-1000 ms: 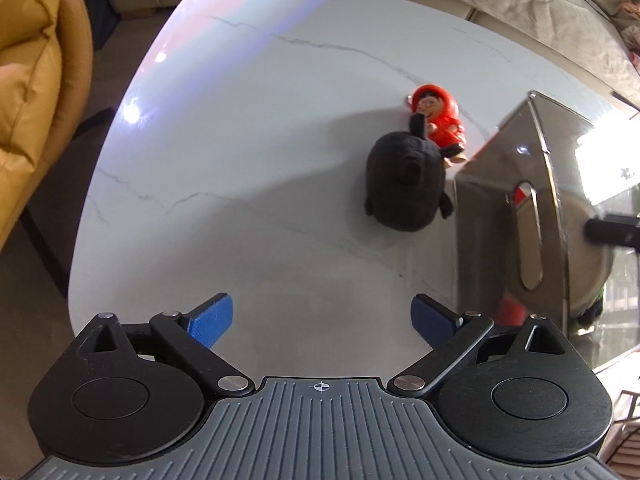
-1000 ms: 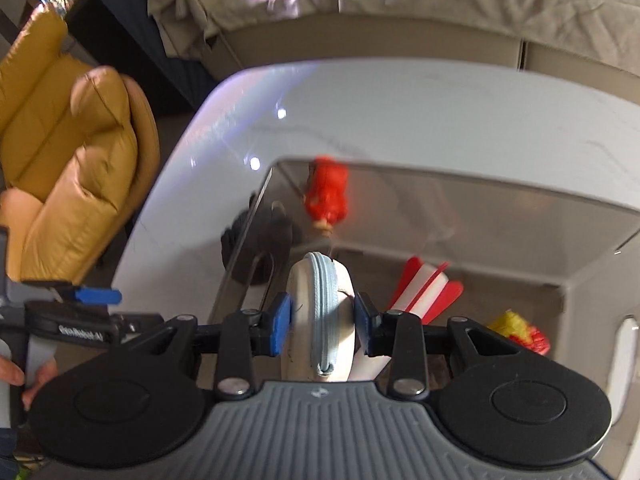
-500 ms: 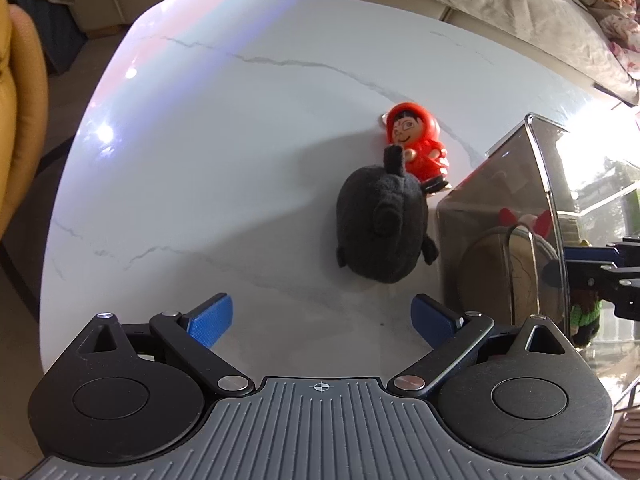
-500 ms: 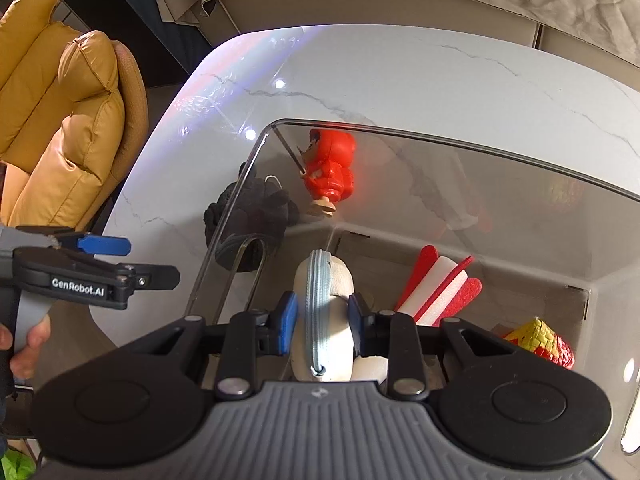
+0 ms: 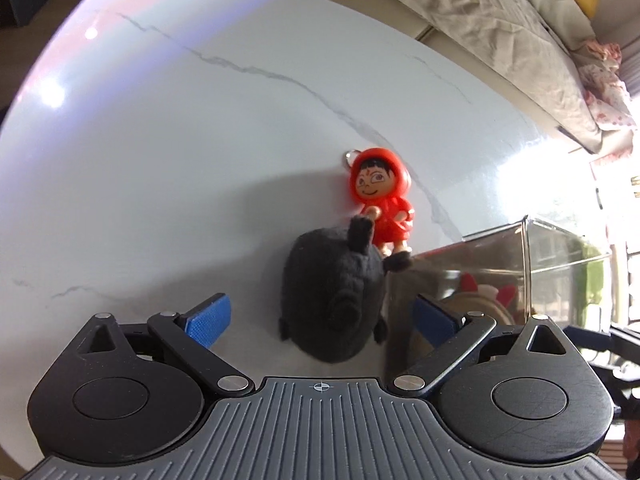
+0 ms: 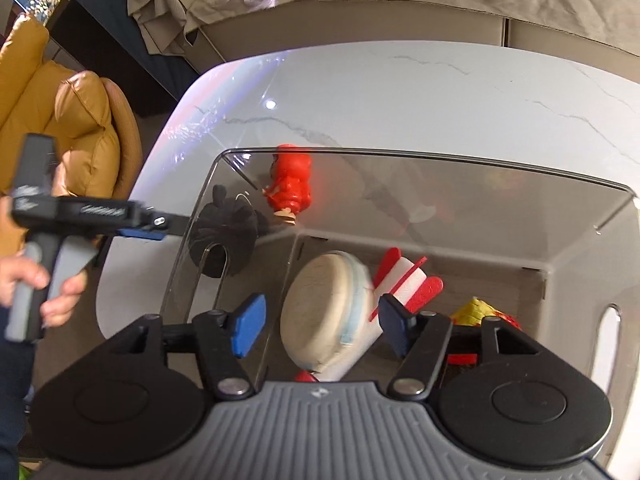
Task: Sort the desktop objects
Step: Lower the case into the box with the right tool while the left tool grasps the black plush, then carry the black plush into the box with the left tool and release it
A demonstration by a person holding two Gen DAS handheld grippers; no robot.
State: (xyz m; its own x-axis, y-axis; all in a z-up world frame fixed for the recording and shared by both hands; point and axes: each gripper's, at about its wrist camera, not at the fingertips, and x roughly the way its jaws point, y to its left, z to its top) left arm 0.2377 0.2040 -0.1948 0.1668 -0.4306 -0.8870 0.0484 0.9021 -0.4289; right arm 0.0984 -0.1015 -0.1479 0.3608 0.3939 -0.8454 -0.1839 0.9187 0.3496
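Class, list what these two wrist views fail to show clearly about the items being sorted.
- Yellow and red item: right wrist view, partly behind the right gripper, identity unclear.
- Round beige pouch: blurred there.
- Black plush toy: left wrist view shows only featureless dark fabric.
- Clear box: glare and frame edge hide its far side.

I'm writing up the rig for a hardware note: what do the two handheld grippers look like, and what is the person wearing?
Both the left gripper and the right gripper share a build: black linkage arms with silver pivot pins, blue textured finger pads, two round black discs and a ribbed grey body. From outside, the left one has white lettering and a grey handle. A dark sleeve shows.
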